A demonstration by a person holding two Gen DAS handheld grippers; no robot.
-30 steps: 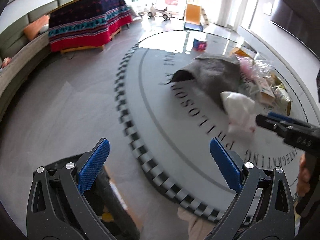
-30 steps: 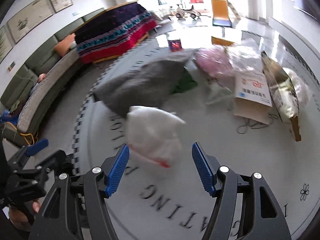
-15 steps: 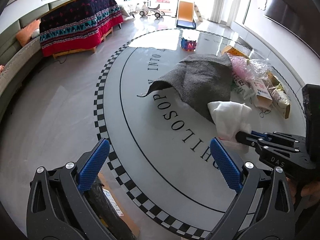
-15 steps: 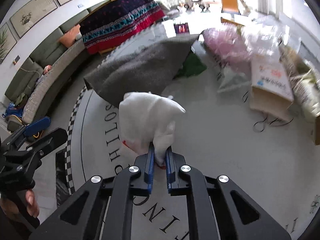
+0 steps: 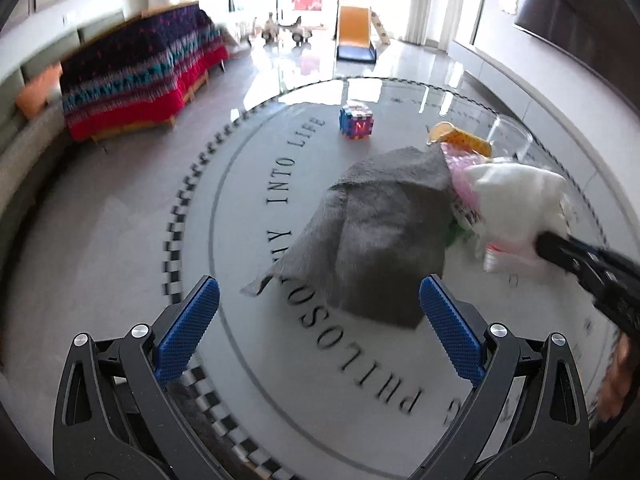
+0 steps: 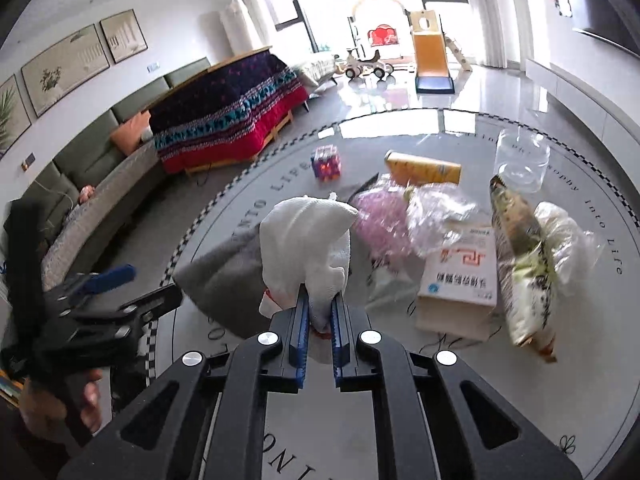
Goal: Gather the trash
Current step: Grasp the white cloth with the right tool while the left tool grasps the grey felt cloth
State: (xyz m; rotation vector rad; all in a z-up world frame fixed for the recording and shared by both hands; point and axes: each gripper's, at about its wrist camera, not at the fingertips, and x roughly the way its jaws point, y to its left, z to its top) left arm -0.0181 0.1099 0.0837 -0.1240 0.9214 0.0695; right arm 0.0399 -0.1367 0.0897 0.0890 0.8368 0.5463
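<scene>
Right wrist view: the right gripper (image 6: 319, 314) pinches the white wad (image 6: 310, 246) by its lower fold; it looks soft, light, crushable. The left gripper (image 5: 318, 312) gapes wide.

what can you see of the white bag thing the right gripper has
The white bag looks like thin, crinkled plastic or soft tissue, bunched into a puffy lump with a small knot-like tip at its top. A bit of red shows near its lower edge. The right hand-held gripper is shut on its lower end, blue pads pinching it, and it appears lifted off the round table. Behind it lie a grey cloth and a pink wrapper; whether it touches them cannot be told.
</scene>
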